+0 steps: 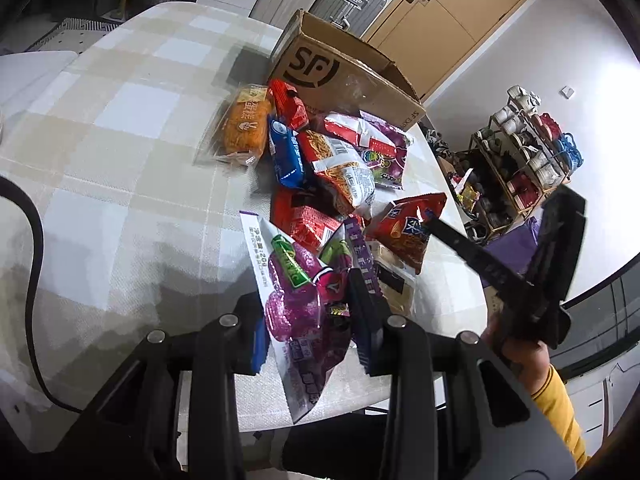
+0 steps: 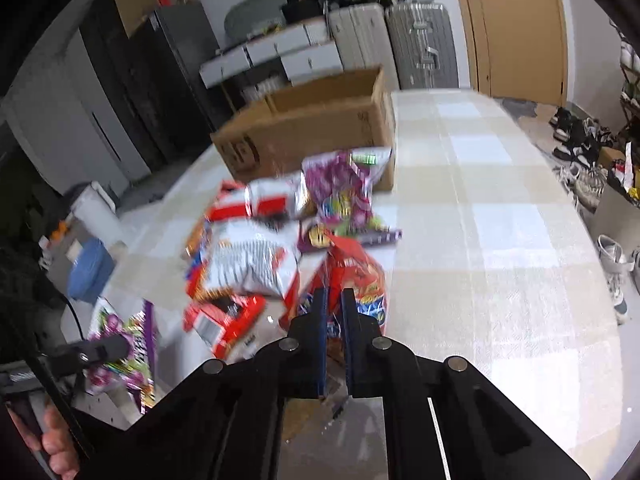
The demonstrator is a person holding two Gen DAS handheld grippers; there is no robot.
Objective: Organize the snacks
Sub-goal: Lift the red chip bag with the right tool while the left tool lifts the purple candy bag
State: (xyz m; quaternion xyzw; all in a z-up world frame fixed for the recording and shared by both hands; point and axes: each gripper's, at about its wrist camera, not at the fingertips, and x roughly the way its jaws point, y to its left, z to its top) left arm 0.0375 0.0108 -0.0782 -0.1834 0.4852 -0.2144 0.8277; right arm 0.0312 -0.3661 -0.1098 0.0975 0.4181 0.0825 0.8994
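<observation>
Cardboard box (image 1: pixel 344 76) reads "SF".

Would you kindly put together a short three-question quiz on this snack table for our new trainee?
1. True or false: the cardboard box stands beyond the snack pile.
2. What does the left gripper hold? A) blue packet B) purple grape-candy bag C) nothing
3. Fill in: the right gripper is shut on a red ____.

Key:
1. True.
2. B: its pads grip the purple grape-candy bag.
3. Snack bag: the red snack bag is pinched at its near edge.
</observation>
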